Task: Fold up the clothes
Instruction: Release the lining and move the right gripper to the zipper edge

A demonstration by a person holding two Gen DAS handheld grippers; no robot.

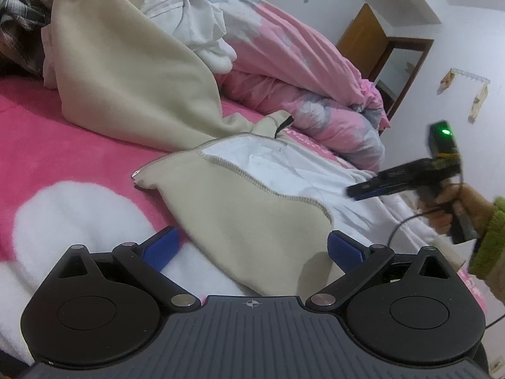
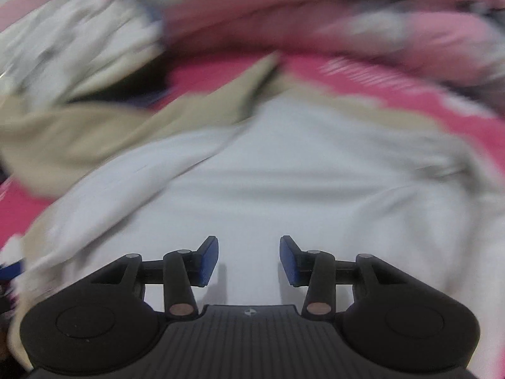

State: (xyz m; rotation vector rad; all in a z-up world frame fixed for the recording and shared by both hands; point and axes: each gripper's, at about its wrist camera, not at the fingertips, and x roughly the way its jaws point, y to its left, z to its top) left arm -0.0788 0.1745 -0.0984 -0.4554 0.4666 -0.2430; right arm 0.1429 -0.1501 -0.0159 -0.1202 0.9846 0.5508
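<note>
A beige garment (image 1: pixel 132 72) with a white lining (image 1: pixel 284 164) lies spread on the pink bed cover (image 1: pixel 47 139). Its near beige flap (image 1: pixel 246 221) reaches down between the fingers of my left gripper (image 1: pixel 254 248), which stands wide open with its blue pads clear of the cloth. A hand in a green sleeve holds my right gripper (image 1: pixel 355 193) at the right, above the lining. In the blurred right wrist view, the right gripper (image 2: pixel 248 262) is open over the white lining (image 2: pixel 284 173) with nothing between its pads. The beige cloth (image 2: pixel 94 132) lies to its upper left.
A bunched pink quilt (image 1: pixel 300 63) with pale flowers lies along the far side of the bed. White clothes (image 1: pixel 195 22) are piled behind the beige garment, and a plaid cloth (image 1: pixel 15 12) lies at the far left. A wooden door (image 1: pixel 363 41) stands in the white wall.
</note>
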